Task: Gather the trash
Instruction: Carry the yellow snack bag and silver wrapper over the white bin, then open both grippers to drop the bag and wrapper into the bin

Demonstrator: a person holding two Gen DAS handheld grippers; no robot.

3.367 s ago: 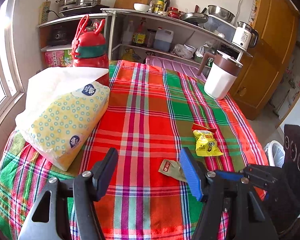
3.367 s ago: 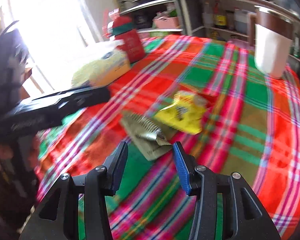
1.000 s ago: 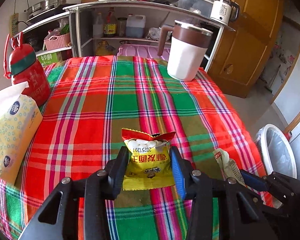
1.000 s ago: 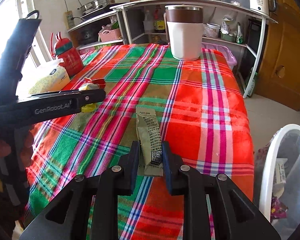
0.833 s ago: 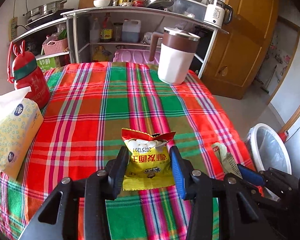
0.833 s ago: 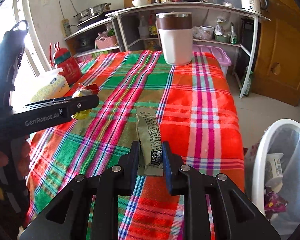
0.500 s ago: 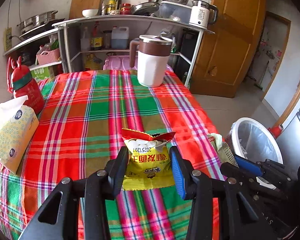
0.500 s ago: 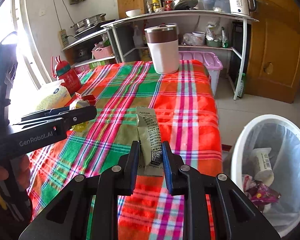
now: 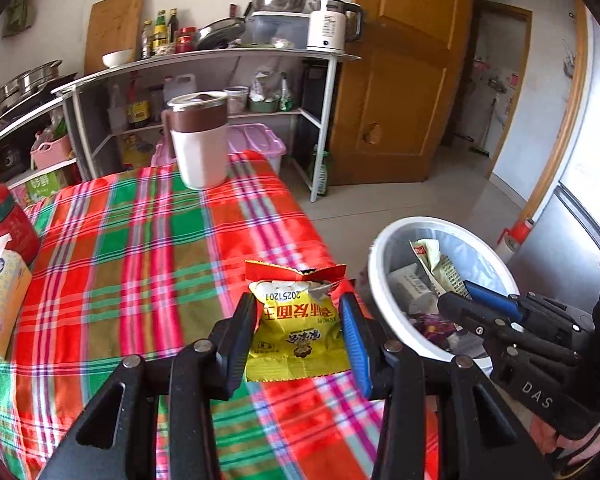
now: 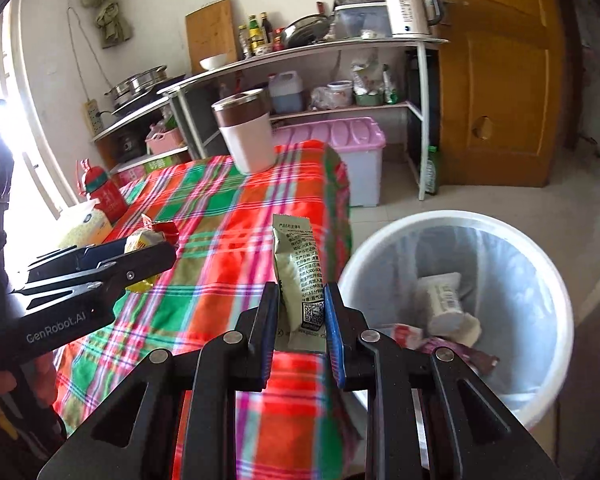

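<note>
Plaid-covered table (image 9: 140,248), white lined bin (image 10: 380,264) just beside its edge, some trash already inside. L gripper (image 9: 300,332) clamped on yellow snack bag (image 9: 296,332), held above table edge nr bin. R gripper (image 10: 300,312) clamped on slim grey-green sachet (image 10: 298,276), low end, beside bin rim. Both prob. light, crinkly, slick film; pinch mid-body, flat faces. Drop likely flutters.

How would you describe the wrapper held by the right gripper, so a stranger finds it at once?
Find the white trash bin beside the plaid table. Just left of it, the right gripper pinches a slim, pale green wrapper with black print and a QR code, unlike the yellow snack bag.
</note>
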